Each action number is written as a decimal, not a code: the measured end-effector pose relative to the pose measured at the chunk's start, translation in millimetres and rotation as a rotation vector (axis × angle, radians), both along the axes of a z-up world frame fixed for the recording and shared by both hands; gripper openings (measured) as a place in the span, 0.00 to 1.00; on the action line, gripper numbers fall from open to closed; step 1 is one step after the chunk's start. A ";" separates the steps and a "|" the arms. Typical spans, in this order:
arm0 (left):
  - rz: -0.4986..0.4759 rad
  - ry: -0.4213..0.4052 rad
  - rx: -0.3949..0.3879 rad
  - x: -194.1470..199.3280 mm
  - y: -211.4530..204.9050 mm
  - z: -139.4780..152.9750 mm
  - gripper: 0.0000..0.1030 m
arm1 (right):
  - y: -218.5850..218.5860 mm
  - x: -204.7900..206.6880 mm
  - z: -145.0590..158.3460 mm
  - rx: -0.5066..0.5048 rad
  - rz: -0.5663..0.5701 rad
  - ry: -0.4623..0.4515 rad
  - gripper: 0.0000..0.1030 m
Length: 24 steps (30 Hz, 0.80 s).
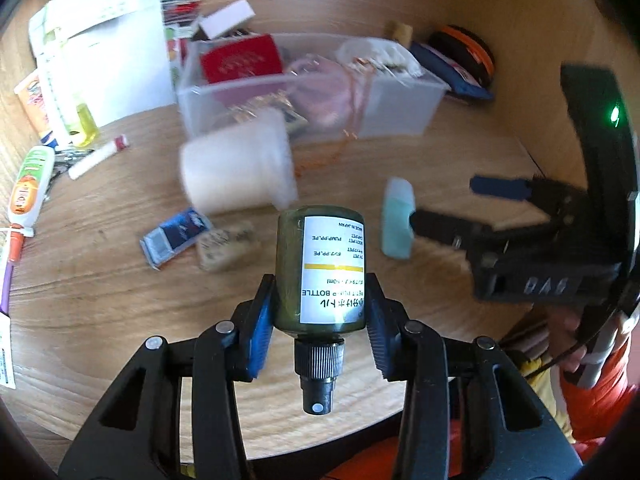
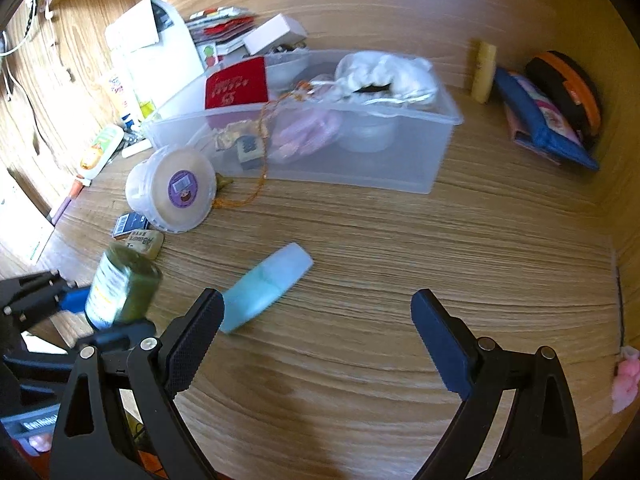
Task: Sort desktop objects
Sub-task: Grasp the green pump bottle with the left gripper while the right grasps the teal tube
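Observation:
A dark green pump bottle (image 1: 320, 268) with a white label sits between the blue pads of my left gripper (image 1: 320, 316), nozzle toward the camera; the pads press on its sides. The right wrist view shows the same bottle (image 2: 124, 284) at the lower left, just above the desk. A pale teal bottle (image 2: 266, 288) lies on the wood, its near end beside the left finger of my right gripper (image 2: 318, 298), which stands wide open and holds nothing. In the left wrist view that gripper (image 1: 448, 204) reaches in from the right, one finger by the teal bottle (image 1: 396, 224).
A clear plastic bin (image 2: 360, 164) full of small items stands mid-desk, with a white tub (image 2: 172, 188) on its side in front of it. A blue packet (image 1: 176, 236) and an eraser (image 1: 224, 246) lie near the green bottle. Papers and tubes crowd the left; a blue wallet (image 2: 544, 128) sits far right.

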<state>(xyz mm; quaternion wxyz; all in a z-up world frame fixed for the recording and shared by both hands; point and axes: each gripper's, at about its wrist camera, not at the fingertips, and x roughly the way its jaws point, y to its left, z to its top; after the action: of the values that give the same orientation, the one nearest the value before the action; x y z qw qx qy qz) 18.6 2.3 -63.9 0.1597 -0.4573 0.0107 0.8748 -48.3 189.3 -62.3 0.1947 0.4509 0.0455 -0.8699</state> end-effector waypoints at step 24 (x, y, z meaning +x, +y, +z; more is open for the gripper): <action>0.022 0.119 0.085 -40.2 -14.5 54.0 0.40 | -13.4 -15.4 6.1 0.014 0.075 0.037 0.22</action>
<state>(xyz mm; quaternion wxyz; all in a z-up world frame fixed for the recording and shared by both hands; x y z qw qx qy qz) -21.6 -12.2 -9.9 0.1682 -0.3975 -0.0219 0.9018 -63.7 176.0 -56.2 0.2231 0.4340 0.0723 -0.8698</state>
